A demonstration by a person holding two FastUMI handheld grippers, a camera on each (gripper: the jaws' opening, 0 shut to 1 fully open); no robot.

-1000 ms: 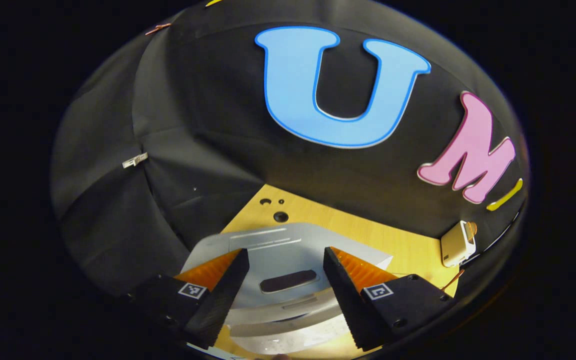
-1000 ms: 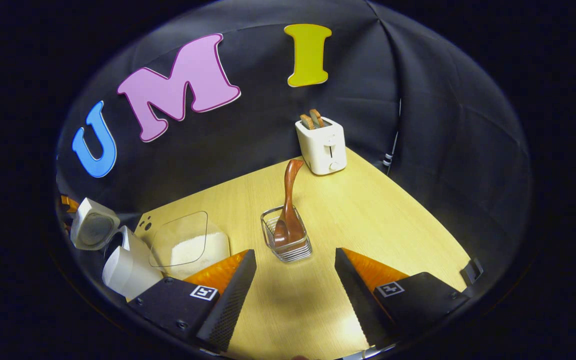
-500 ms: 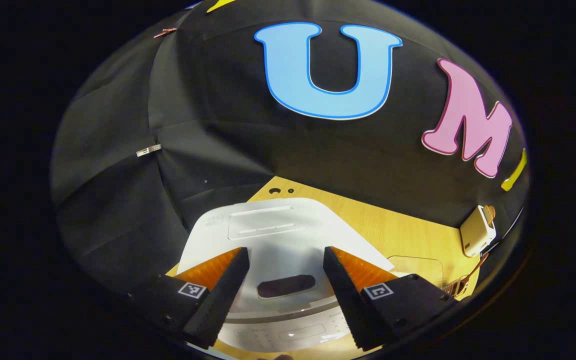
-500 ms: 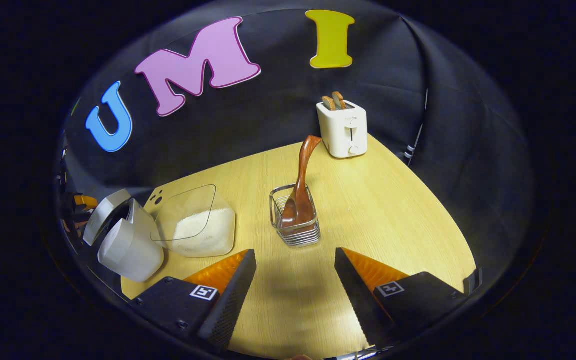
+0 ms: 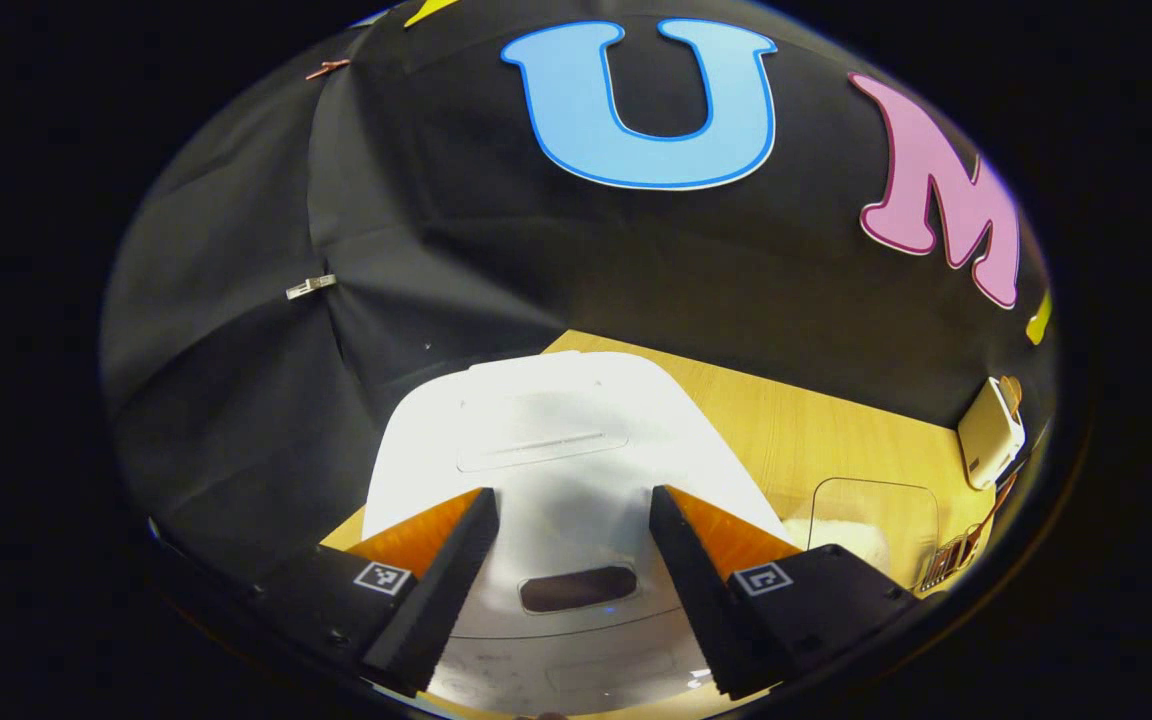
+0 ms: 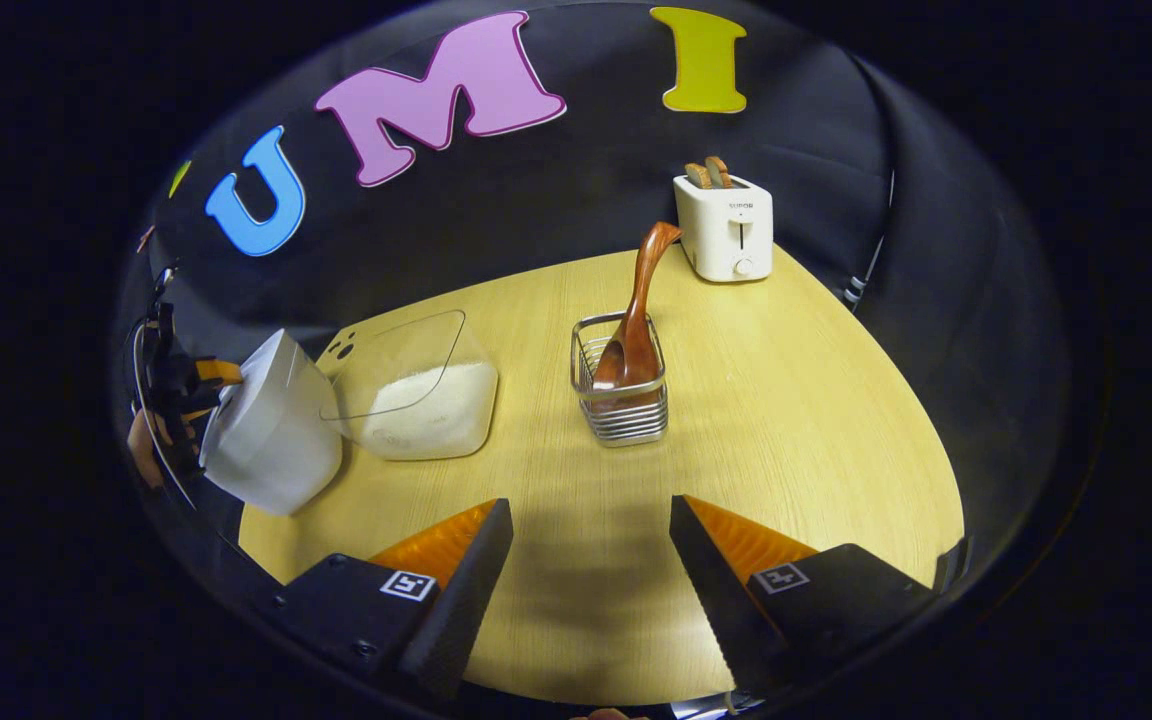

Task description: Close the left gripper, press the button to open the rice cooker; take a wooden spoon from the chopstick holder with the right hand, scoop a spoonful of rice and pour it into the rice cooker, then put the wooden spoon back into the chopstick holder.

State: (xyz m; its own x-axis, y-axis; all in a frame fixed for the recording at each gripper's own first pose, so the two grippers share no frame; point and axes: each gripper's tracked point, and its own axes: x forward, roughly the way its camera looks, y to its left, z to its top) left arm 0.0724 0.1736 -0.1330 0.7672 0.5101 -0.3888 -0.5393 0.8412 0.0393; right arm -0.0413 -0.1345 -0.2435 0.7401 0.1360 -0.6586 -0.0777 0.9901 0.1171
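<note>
Across the pale wooden surface [image 6: 796, 400], seen from my right gripper view, a white toaster [image 6: 724, 228] with 2 slices in its slots stands at 1 o'clock, against the booth wall. Nearer, at 12 o'clock, sits the wire chopstick holder [image 6: 624, 395], with the wooden spoon [image 6: 636, 320] standing in it bowl down, its handle leaning up toward the toaster. Just beside the holder at 10 o'clock is a clear container of rice [image 6: 426, 400], its white grains heaped in the bottom. Touching or just short of that container, farther toward 9 o'clock, is the white rice cooker [image 6: 271, 425], lid down. Nothing stands between my right gripper [image 6: 588, 580] and the holder; bare wood lies between. Its jaws are spread wide, holding nothing, hovering above the near edge of the surface and aimed at the holder.

From my left gripper view, the rice cooker [image 5: 566, 450] lies directly under me at 12 o'clock, its dark oval button [image 5: 578, 588] between my 2 fingers. My left gripper [image 5: 571, 590] hangs over the cooker's front with jaws apart, not pinching anything. The rice container [image 5: 871, 520] and toaster [image 5: 991, 440] show at 3 o'clock. In the right gripper view, a hand [image 6: 144, 445] holds that left gripper behind the cooker at 9 o'clock.
</note>
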